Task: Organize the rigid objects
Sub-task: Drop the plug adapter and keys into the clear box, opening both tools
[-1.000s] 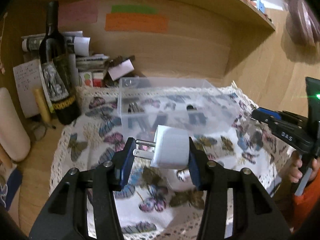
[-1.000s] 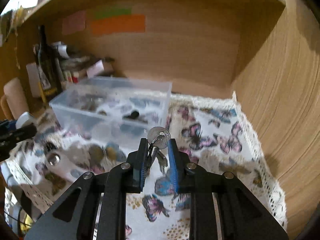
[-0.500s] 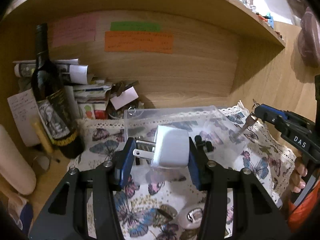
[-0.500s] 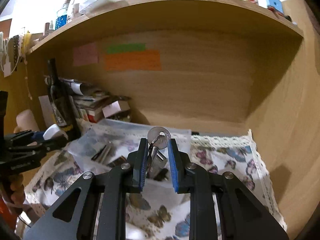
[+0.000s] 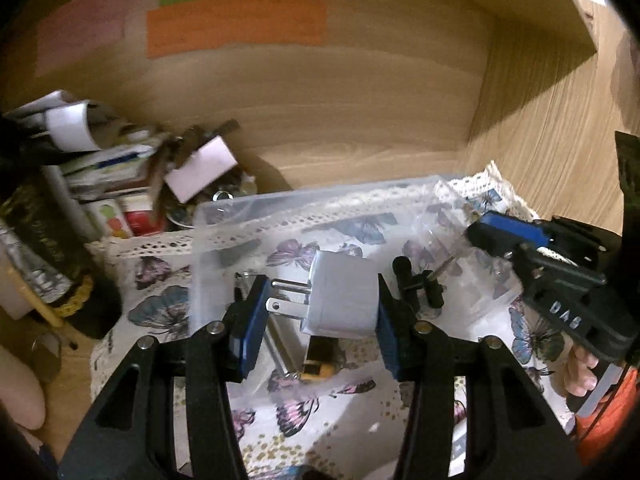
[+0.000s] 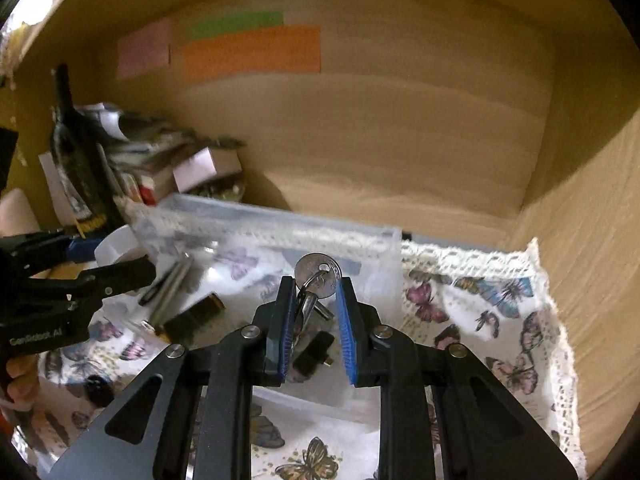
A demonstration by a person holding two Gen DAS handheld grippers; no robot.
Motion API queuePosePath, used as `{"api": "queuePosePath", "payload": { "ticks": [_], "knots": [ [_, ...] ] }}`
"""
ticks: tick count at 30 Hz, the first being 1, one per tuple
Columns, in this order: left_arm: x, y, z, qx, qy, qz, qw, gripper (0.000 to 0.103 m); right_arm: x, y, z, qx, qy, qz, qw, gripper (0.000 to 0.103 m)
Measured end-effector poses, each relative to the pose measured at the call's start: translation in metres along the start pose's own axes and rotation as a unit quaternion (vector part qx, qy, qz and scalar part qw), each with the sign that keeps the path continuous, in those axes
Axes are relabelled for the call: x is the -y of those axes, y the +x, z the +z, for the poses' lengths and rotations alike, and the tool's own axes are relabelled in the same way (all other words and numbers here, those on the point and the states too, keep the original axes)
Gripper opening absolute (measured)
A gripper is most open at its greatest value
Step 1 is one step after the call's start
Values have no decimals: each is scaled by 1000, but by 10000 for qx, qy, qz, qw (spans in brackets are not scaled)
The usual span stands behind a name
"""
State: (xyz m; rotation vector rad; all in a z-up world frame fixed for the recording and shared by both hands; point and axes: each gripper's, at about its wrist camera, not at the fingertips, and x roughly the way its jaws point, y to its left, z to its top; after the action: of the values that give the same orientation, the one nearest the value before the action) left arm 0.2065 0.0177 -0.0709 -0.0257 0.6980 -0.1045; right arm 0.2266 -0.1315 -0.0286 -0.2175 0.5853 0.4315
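My left gripper (image 5: 318, 314) is shut on a white plug adapter (image 5: 342, 298), prongs pointing left, held above the clear plastic box (image 5: 320, 204). My right gripper (image 6: 314, 312) is shut on a bunch of silver keys (image 6: 317, 278), also above the clear box (image 6: 394, 240). In the box lie a metal rod (image 6: 166, 292), a dark block with a yellow end (image 6: 196, 314) and a small black part (image 6: 312, 354). The right gripper shows in the left wrist view (image 5: 532, 256); the left gripper shows in the right wrist view (image 6: 72, 280).
A dark wine bottle (image 6: 78, 160) and a pile of papers and small boxes (image 5: 120, 172) stand at the back left. The butterfly cloth (image 6: 480, 312) covers the shelf floor. Wooden walls close the back and the right (image 6: 580, 220).
Both grippers have moved forward and down over the clear box, still holding the adapter and the keys. The box now lies right under both.
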Motion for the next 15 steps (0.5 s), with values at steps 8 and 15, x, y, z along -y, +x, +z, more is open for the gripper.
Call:
{"api": "queuePosePath", "payload": {
  "ticks": [8,15],
  "knots": [
    [13,28,0,-233,163,-41,9996,49,1,32,-8,-407,4,31,9992,19],
    [16,32,-4,-332,242,-10,9992,49,3,34,-11,-494,27,124,9987,21]
  ]
}}
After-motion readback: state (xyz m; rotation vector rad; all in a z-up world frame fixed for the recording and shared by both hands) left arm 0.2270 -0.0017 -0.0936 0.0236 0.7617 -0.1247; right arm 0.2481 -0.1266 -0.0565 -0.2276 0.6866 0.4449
